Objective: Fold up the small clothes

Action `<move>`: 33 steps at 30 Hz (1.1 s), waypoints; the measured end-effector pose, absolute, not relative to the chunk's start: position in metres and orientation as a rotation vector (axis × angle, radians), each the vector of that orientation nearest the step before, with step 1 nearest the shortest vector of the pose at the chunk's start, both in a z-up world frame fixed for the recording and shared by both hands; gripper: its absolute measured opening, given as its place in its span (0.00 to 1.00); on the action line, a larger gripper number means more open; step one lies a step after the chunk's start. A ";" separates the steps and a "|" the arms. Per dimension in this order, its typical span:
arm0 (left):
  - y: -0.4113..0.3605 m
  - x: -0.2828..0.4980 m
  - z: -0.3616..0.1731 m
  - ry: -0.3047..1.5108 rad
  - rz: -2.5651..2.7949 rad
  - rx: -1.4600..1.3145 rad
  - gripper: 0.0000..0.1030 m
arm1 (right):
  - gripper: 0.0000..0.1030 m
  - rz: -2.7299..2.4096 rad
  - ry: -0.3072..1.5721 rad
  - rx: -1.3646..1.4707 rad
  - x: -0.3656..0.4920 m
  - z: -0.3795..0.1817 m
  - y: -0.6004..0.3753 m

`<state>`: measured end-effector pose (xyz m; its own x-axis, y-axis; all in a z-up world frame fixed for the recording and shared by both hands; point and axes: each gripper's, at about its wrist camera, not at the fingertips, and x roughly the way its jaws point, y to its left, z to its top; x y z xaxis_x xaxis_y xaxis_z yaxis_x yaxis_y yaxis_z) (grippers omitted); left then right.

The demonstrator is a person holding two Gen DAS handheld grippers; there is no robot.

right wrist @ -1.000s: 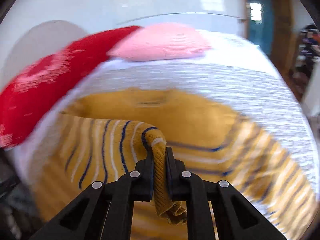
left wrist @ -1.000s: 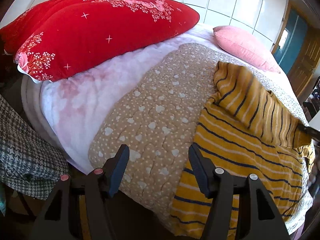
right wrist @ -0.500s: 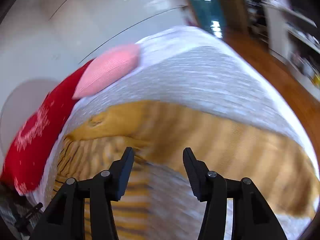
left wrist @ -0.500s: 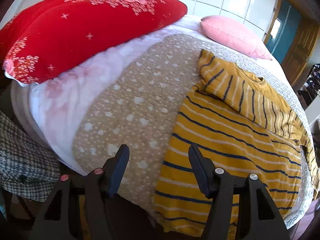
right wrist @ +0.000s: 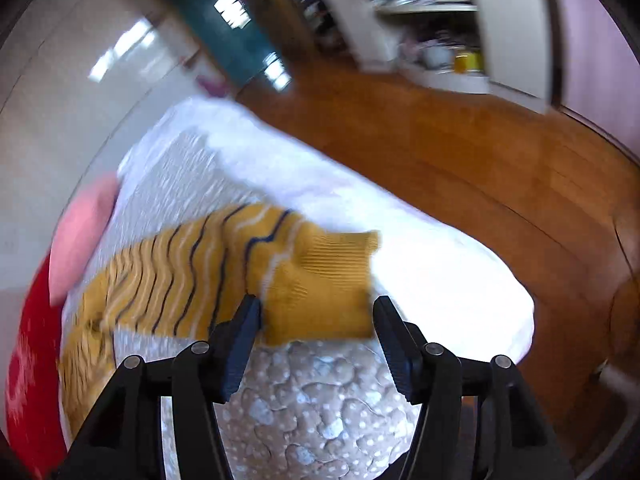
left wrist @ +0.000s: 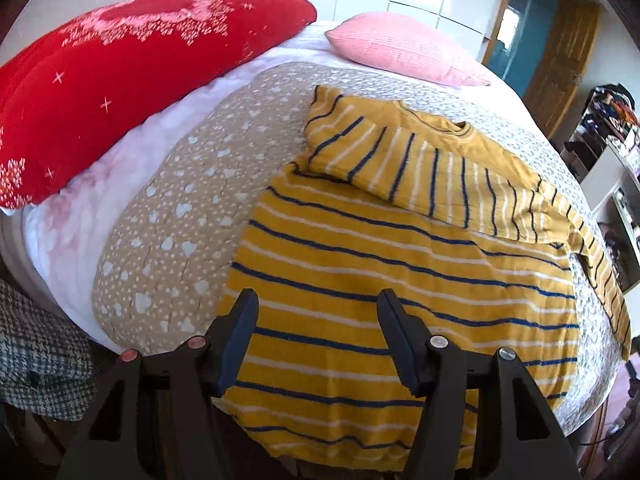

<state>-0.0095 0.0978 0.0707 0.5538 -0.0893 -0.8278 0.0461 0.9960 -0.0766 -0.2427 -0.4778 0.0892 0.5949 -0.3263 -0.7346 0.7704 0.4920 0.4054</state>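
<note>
Right now we hold both tools over the bed: our left gripper (left wrist: 316, 334) has its jaws spread wide with nothing between them, hovering above the lower body of the mustard-yellow knit sweater with navy and white stripes (left wrist: 400, 280). That sweater lies flat on the beige quilted bedspread dotted with white hearts (left wrist: 192, 216), hem toward us, one sleeve folded across the chest, the other sleeve trailing off toward the right bed edge. Our right gripper (right wrist: 316, 332) is also spread apart, gripping nothing; the ribbed yellow sleeve cuff (right wrist: 324, 280) lies on the bedspread (right wrist: 304, 420) just ahead of the fingertips, between them in line of sight, contact unclear because of motion blur. Behind the sweater we see a red floral duvet (left wrist: 120, 92) bundled at the left and a pink ribbed pillow (left wrist: 400, 50) at the head. Grey houndstooth fabric (left wrist: 36, 364) sits off the bed's left side. Wooden floor (right wrist: 460, 152) and a blurred white shelf unit (right wrist: 448, 20) show past the bed. No readable writing, labels or brands anywhere.
</note>
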 end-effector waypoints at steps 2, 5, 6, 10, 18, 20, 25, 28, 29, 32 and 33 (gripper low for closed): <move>0.096 -0.009 0.071 0.981 -0.080 -0.034 0.59 | 0.62 -0.693 0.580 0.805 -0.254 0.097 -0.466; 0.096 -0.005 0.067 0.995 -0.086 -0.038 0.59 | 0.68 -0.564 0.625 0.812 -0.250 0.093 -0.450; 0.096 -0.003 0.065 1.004 -0.091 -0.048 0.59 | 0.68 -0.545 0.637 0.830 -0.249 0.087 -0.451; 0.092 -0.006 0.064 1.018 -0.132 -0.079 0.59 | 0.70 -0.581 0.605 0.920 -0.238 0.064 -0.472; 0.123 -0.003 0.064 0.992 -0.070 -0.144 0.59 | 0.10 -0.613 0.622 0.803 -0.181 0.095 -0.493; 0.135 -0.004 0.063 0.981 -0.049 -0.158 0.59 | 0.09 -0.555 0.617 0.725 -0.148 0.118 -0.473; 0.175 -0.006 0.057 0.965 0.003 -0.231 0.59 | 0.09 -0.279 0.615 0.533 -0.047 0.177 -0.376; 0.201 -0.014 0.053 0.953 0.037 -0.271 0.59 | 0.09 -0.091 0.641 0.438 0.019 0.193 -0.297; 0.209 -0.016 0.051 0.949 0.050 -0.281 0.59 | 0.09 -0.037 0.655 0.415 0.036 0.193 -0.271; 0.241 -0.026 0.047 0.938 0.099 -0.317 0.59 | 0.09 0.113 0.715 0.318 0.090 0.182 -0.184; 0.253 -0.028 0.045 0.935 0.114 -0.334 0.59 | 0.09 0.161 0.744 0.285 0.107 0.173 -0.153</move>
<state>-0.0285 0.2526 0.0447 0.5925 -0.0478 -0.8041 -0.2390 0.9429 -0.2321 0.1069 -0.1525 0.1733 0.7259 0.2438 -0.6431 -0.0435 0.9494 0.3109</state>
